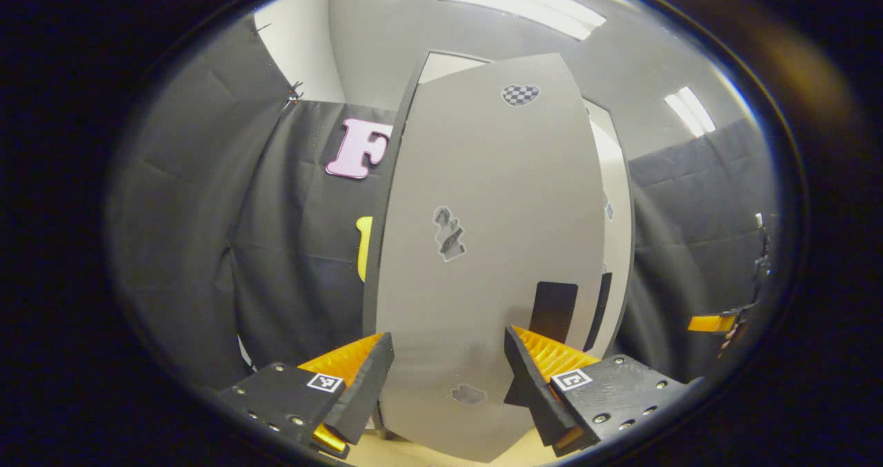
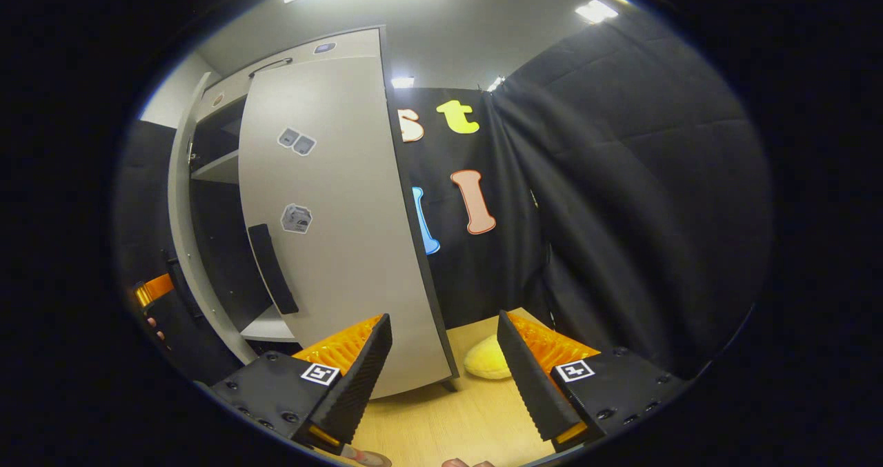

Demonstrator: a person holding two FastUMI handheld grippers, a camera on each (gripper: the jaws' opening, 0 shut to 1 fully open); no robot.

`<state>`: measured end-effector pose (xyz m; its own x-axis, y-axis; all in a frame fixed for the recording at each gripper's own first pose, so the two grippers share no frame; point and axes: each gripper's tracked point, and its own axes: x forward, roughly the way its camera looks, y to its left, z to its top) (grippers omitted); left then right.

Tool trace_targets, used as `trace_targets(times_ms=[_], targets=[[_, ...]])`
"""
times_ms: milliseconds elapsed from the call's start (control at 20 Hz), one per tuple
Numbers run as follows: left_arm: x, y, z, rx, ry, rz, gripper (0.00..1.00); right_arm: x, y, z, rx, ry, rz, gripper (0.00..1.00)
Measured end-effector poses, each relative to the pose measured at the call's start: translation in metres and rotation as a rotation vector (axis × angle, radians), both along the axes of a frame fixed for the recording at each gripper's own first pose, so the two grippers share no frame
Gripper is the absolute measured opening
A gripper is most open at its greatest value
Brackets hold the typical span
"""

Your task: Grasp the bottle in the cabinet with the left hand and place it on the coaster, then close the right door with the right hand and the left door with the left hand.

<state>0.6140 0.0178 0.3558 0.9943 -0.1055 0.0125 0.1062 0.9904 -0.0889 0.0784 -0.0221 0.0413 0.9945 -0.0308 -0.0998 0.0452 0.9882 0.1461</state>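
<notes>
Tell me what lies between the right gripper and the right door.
Nothing: in the right gripper view the open right gripper faces the right door's outer edge across bare wooden tabletop. A yellow object lies off to the side, behind that edge.

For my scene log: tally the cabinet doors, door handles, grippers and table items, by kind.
Doors: 2
Handles: 2
Grippers: 2
Yellow lump on the table: 1
Total: 7
</notes>
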Motion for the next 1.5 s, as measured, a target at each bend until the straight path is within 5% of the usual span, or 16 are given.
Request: trace_targets(times_ms=[300, 350, 400, 1000, 1050, 1500], targets=[[-0.02, 0.027, -0.017, -0.001, 0.039, 0.068, 0.99, 0.006, 0.0, 0.001, -0.06, -0.009, 0.016, 0.92], [-0.025, 0.031, -0.017, 0.001, 0.037, 0.083, 0.99, 0.008, 0.003, 0.001, -0.061, -0.012, 0.026, 0.98], [-0.032, 0.038, -0.016, 0.003, 0.035, 0.099, 0.93, 0.012, 0.007, 0.002, -0.061, -0.015, 0.037, 0.92], [-0.074, 0.073, 0.028, 0.125, -0.022, 0.238, 0.99, 0.041, 0.08, 0.026, -0.054, -0.081, 0.237, 0.98], [-0.074, 0.073, 0.03, 0.132, -0.024, 0.244, 0.99, 0.042, 0.082, 0.029, -0.055, -0.088, 0.243, 0.92], [-0.07, 0.049, 0.047, 0.183, -0.036, 0.234, 1.0, 0.04, 0.068, 0.05, -0.028, -0.144, 0.212, 0.98]])
